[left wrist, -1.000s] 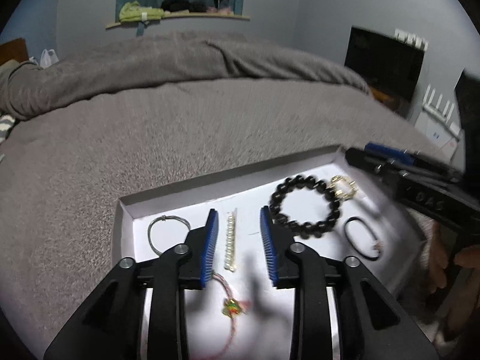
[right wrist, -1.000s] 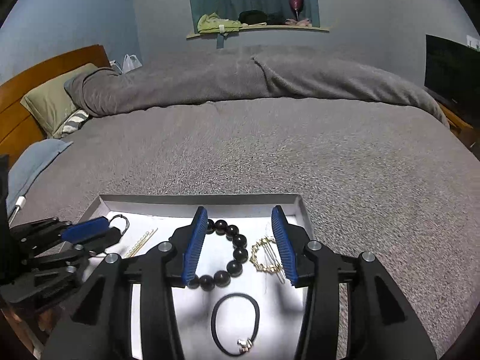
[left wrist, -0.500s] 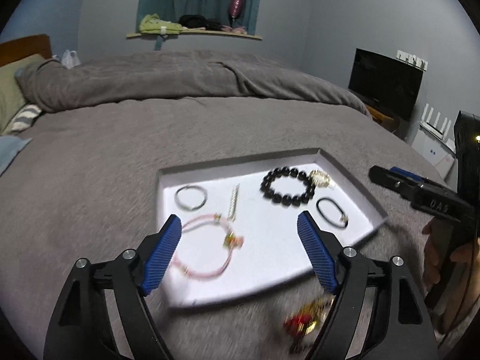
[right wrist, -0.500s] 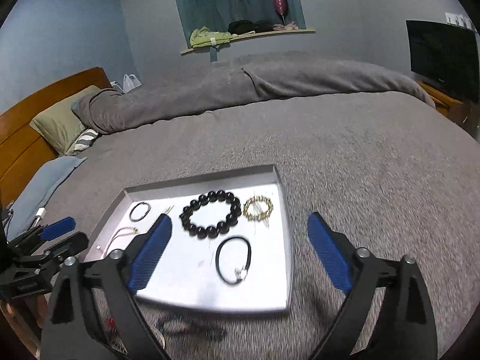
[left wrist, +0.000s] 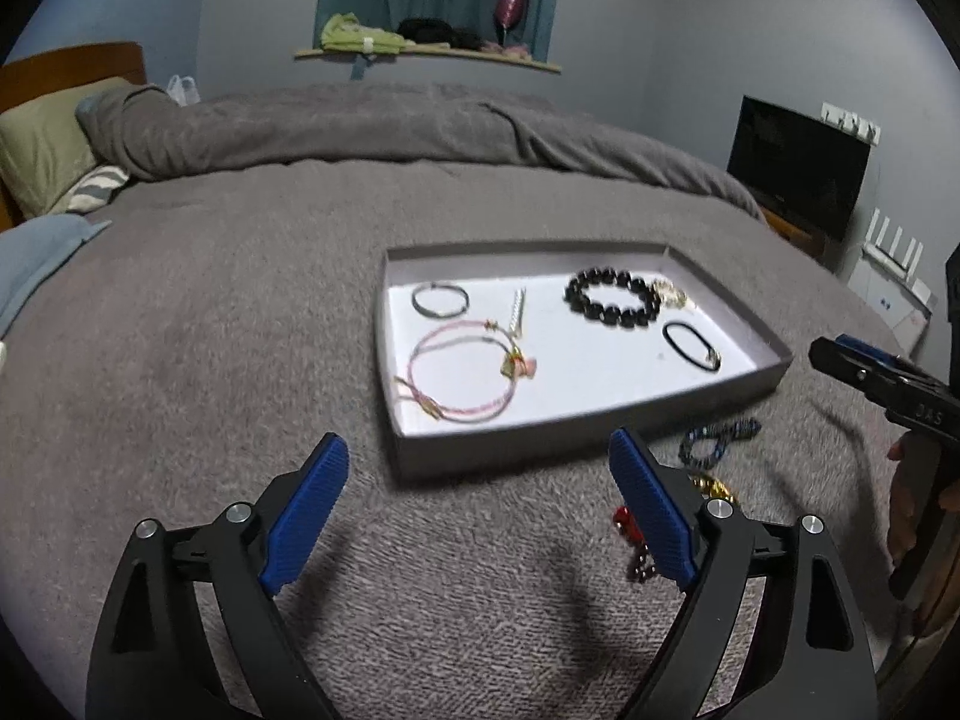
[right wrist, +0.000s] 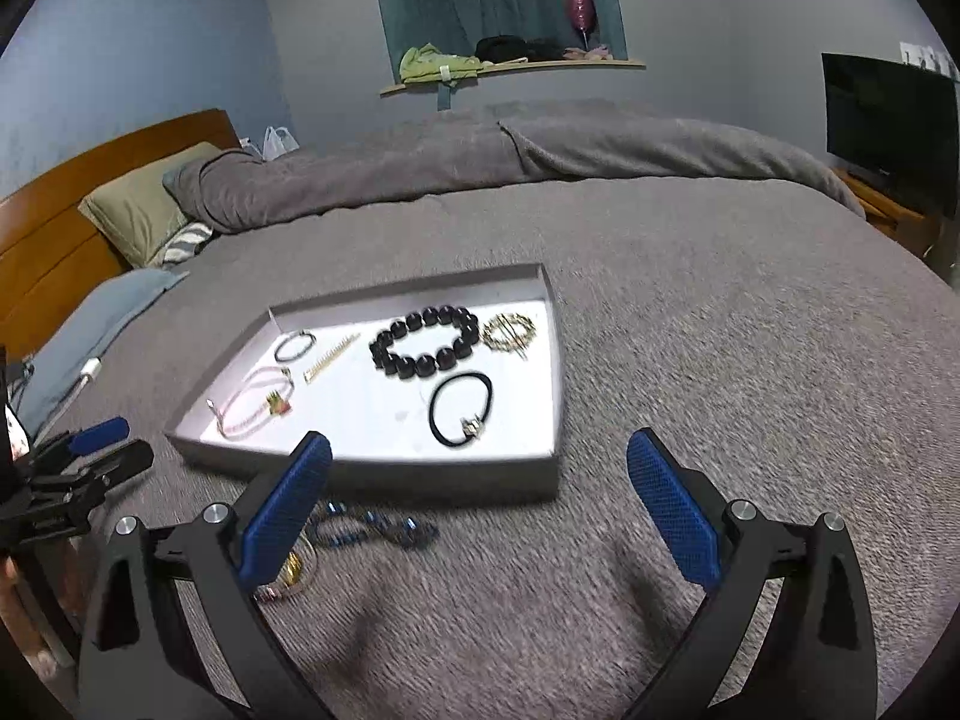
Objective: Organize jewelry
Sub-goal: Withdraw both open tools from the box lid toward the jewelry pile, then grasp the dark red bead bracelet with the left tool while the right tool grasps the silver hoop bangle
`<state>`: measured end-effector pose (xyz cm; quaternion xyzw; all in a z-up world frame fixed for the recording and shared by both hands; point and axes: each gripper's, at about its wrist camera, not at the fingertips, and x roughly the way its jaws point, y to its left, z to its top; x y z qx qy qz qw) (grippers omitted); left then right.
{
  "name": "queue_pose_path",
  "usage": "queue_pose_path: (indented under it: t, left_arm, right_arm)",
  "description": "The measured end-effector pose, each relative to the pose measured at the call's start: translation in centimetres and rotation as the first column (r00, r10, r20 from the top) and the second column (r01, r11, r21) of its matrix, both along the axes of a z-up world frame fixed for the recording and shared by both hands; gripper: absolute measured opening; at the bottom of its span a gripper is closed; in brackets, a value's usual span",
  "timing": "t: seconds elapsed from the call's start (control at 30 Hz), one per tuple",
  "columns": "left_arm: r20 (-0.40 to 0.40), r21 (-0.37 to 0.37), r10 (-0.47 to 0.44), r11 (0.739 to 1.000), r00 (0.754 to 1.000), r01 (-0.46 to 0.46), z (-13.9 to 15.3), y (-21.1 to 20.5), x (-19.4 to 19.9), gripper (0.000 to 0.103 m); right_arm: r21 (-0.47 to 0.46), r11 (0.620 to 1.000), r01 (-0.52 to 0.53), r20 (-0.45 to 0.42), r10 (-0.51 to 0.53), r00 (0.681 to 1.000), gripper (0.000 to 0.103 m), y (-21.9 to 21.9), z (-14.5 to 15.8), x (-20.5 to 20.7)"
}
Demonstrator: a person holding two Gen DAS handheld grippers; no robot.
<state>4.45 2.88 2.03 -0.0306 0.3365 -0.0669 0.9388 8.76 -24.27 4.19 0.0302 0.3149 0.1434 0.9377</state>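
Both tools hang spread and empty over the grey blanket-covered bed (right wrist: 690,312): left tool (left wrist: 474,504), right tool (right wrist: 480,507). The shallow grey cardboard tray (right wrist: 384,471) holds bracelets; a blurred blue beaded bracelet (right wrist: 372,531) lies outside, and a gold piece (right wrist: 292,571) hides partly behind the finger.

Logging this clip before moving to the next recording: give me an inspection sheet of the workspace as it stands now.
Surface: grey blanket on a bed.
Job's things: shallow tray holding a black bead bracelet, gold bracelet, black cord bracelet, pink cord bracelet, small grey ring bracelet and pearl strip. On the blanket outside the tray: blue bead strand, red-and-gold piece.
Clutter: nothing seen.
Grippers: left gripper and right gripper both open, empty, above the blanket near the tray's front edge.
Cables: nothing seen.
Surroundings: pillow, wooden headboard, window shelf, dark screen.
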Motion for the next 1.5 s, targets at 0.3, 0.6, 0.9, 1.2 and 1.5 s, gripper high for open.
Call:
queue_pose_path:
  t: [0.3,0.6,0.9,1.2,1.5]
  left_arm:
    - [-0.054,0.034,-0.106,0.994,0.993,0.108,-2.0,-3.0,-0.9,0.089]
    - [-0.080,0.038,-0.202,0.978,0.976,0.205,-2.8,-4.1,-1.3,0.089]
    - [-0.079,0.075,-0.242,0.966,0.967,0.248,-2.3,-4.5,-2.1,0.084]
    - [-0.121,0.063,-0.192,0.978,0.974,0.201,-2.8,-3.0,-1.1,0.067]
    - [-0.132,0.040,-0.211,0.975,0.968,0.218,-3.0,-3.0,-0.9,0.058]
  right_arm:
    - [-0.030,0.999,-0.035,-0.031,0.034,0.999,0.097,-0.8,-1.2,-0.9]
    - [-0.027,0.995,-0.093,-0.061,0.091,0.994,0.097,0.3,-2.0,-1.2]
    - [-0.017,0.957,-0.289,-0.106,0.285,0.953,0.097,4.3,-2.5,-3.0]
    - [-0.096,0.917,-0.386,-0.108,0.376,0.920,0.068,8.3,-3.1,-4.6]
    - [-0.153,0.892,-0.426,-0.120,0.411,0.904,0.025,10.6,-3.6,-4.3]
